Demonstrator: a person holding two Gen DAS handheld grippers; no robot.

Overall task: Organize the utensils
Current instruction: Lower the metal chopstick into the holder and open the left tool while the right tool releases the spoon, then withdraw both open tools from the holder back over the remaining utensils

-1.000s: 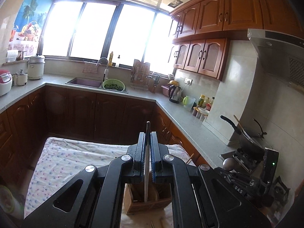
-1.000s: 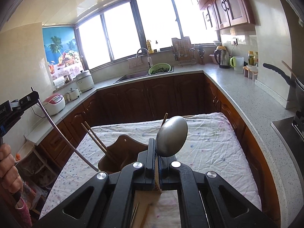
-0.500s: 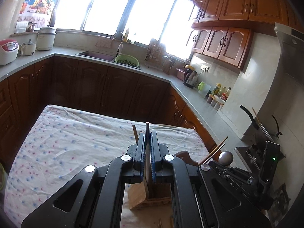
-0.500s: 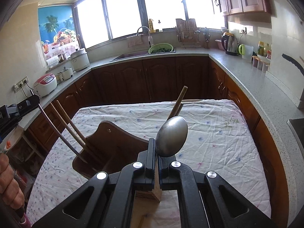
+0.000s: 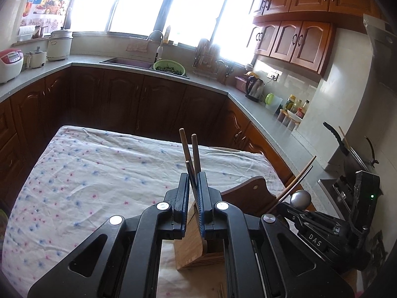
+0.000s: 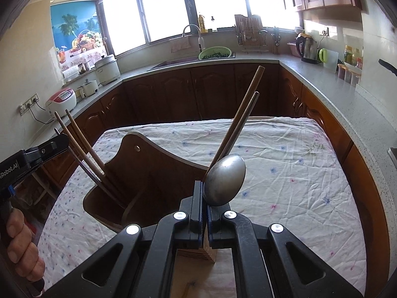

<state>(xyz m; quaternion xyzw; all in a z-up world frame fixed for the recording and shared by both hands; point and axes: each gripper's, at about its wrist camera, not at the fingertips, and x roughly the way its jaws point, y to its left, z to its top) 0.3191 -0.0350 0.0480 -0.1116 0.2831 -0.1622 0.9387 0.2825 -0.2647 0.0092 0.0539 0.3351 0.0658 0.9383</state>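
**Left wrist view.** The left gripper has its jaws pressed almost together on a slender grey metal stick, probably a chopstick, which runs down towards the wooden utensil holder, a dark-brown curved caddy with a pale slotted block in front. A second earlier the holder lay lower and farther off in this view. It now sits directly under the jaws, so the gripper has come down over it. Two brown wooden chopsticks rise from the holder just behind the jaws. To the right of the holder, the right gripper shows only its side and the round bowl of a grey steel spoon. The holder stands on a white flower-print cloth.

**Right wrist view.** The right gripper is clamped on the spoon's handle, with the spoon bowl-up above the pale block of the holder; it too has sunk closer to the holder. Only this view shows the metal stick entering the holder's dark left compartment beside a second pair of wooden chopsticks. It also shows the left gripper and the person's hand gripping its handle. Whether either utensil has bottomed out is hidden. Judged from this, both insertions are nearly complete and release comes next.
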